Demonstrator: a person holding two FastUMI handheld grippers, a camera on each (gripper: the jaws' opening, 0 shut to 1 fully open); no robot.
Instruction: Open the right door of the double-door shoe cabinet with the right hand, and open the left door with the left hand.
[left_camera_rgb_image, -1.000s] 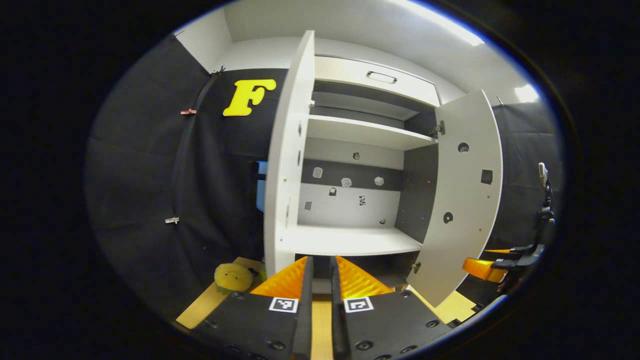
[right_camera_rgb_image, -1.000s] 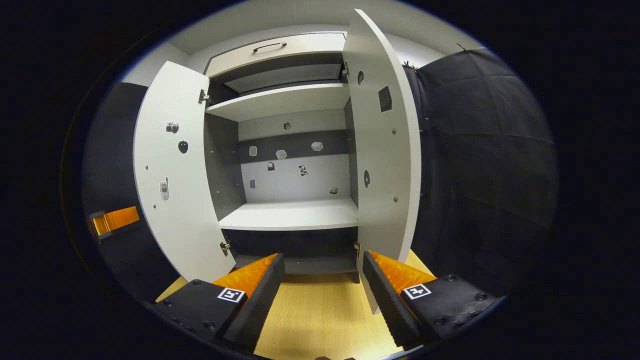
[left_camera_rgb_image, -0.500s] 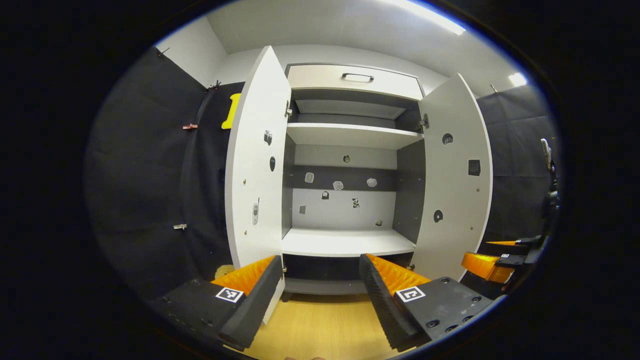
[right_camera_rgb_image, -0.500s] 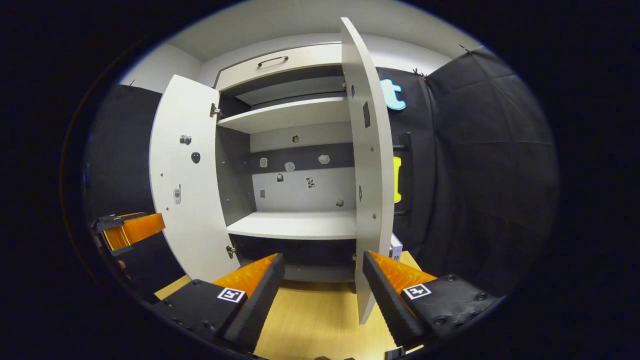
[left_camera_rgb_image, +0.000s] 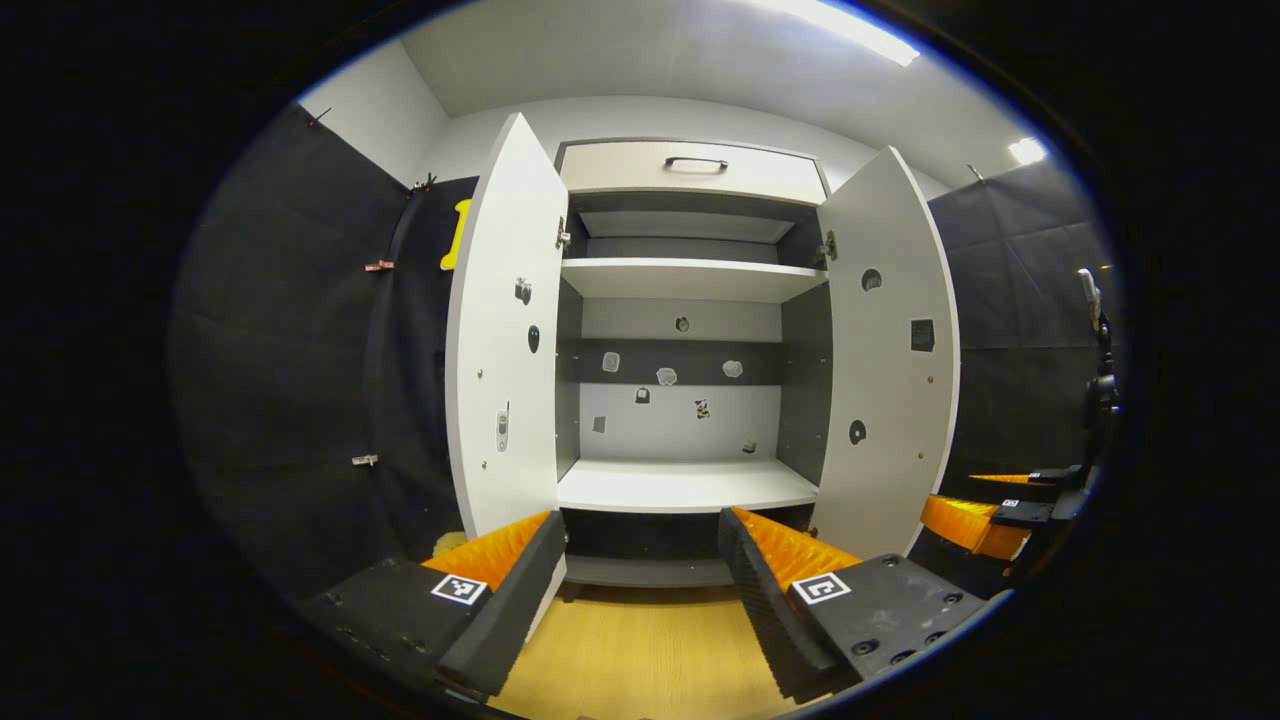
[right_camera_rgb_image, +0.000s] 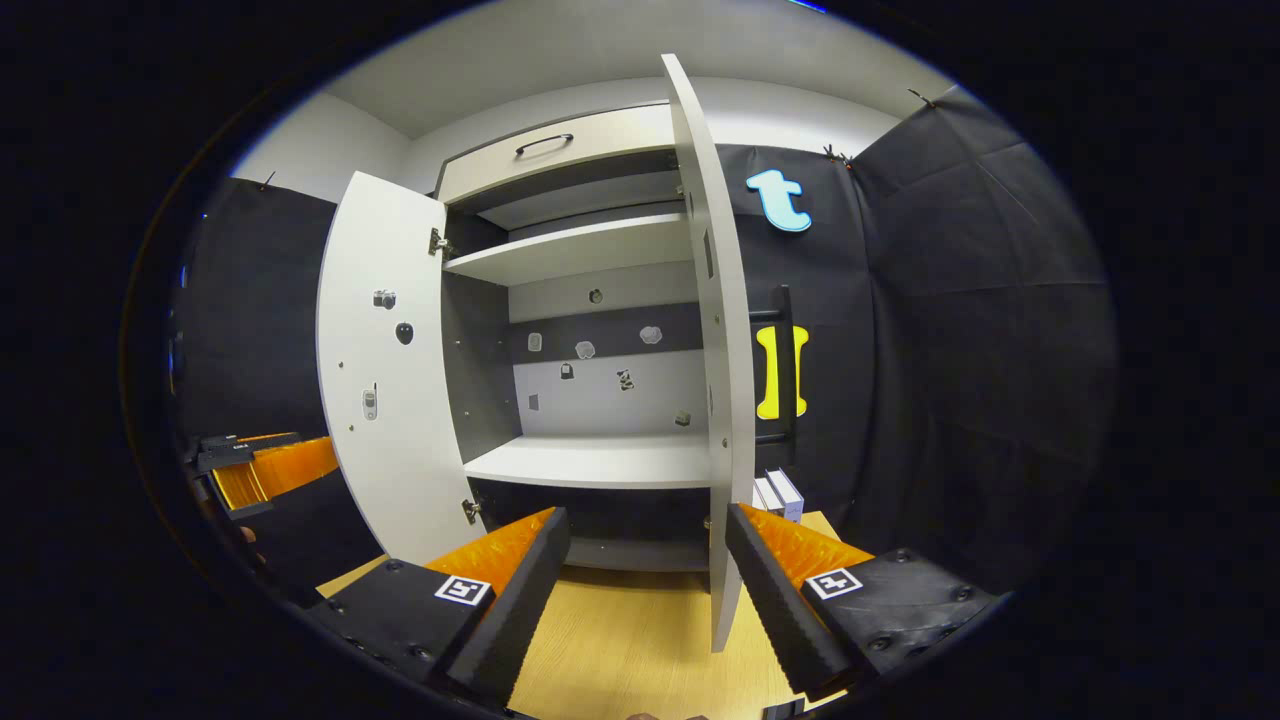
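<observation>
The white shoe cabinet stands ahead with both doors swung wide. In the left gripper view its left door and right door frame the bare shelves. My left gripper is open, apart from the left door, with nothing between its fingers. In the right gripper view the right door shows nearly edge-on and the left door stands open at the left. My right gripper is open and holds nothing, just short of the right door's lower edge. Each view catches the other gripper off to the side.
A closed drawer with a dark handle tops the cabinet. Small stickers dot the back panel. Small white boxes sit by the cabinet's right side. A pale wooden floor lies below, and black cloth walls stand on both sides.
My left gripper went from shut to open and drew back from the left door, and the view swung to face the cabinet squarely. The right view shifted so the right door appears more edge-on.
</observation>
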